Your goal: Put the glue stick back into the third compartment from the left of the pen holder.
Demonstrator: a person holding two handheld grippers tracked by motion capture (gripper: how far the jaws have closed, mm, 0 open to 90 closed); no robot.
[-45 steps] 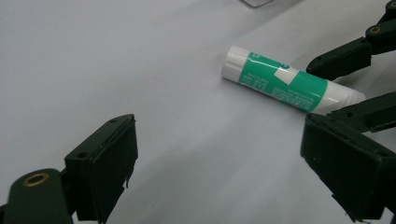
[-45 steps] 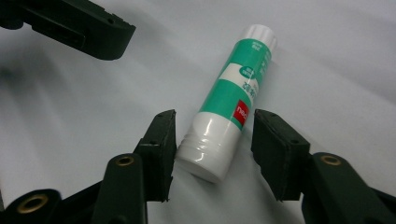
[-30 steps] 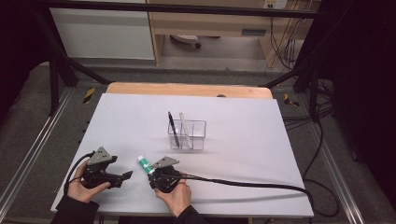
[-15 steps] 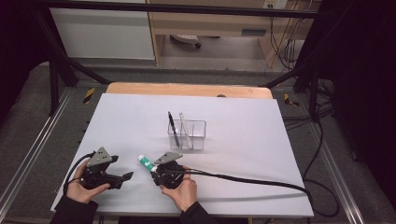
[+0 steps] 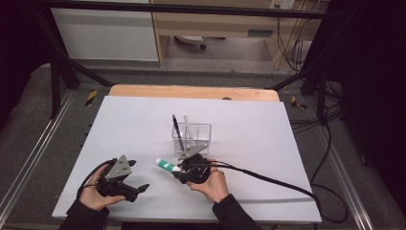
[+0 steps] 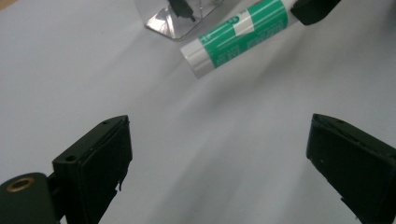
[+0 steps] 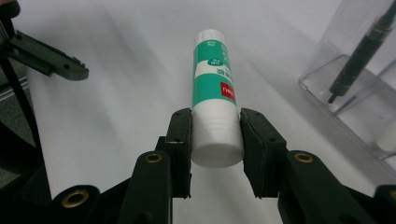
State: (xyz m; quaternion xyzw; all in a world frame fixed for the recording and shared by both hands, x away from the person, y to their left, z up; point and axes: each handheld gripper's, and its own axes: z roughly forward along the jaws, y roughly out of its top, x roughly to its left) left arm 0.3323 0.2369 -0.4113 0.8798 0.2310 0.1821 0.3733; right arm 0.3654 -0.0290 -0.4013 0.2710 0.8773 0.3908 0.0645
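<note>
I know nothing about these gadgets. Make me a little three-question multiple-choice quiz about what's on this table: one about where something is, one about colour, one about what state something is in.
1. Where is the clear holder?
A. At the table's left edge
B. Near the middle of the white table, just beyond the right gripper
C. On the floor

2. What colours is the glue stick?
A. Red and black
B. Blue and yellow
C. Green and white

3. How does the left gripper stand?
A. Jaws wide apart, nothing between them
B. Shut on a pen
C. Shut on the glue stick

Answers:
1 B: the high view shows the holder standing mid-table beyond the right gripper.
2 C: the right gripper view shows a green label on a white tube.
3 A: the left gripper view shows bare table between its jaws, while the right gripper clamps the glue stick.
</note>
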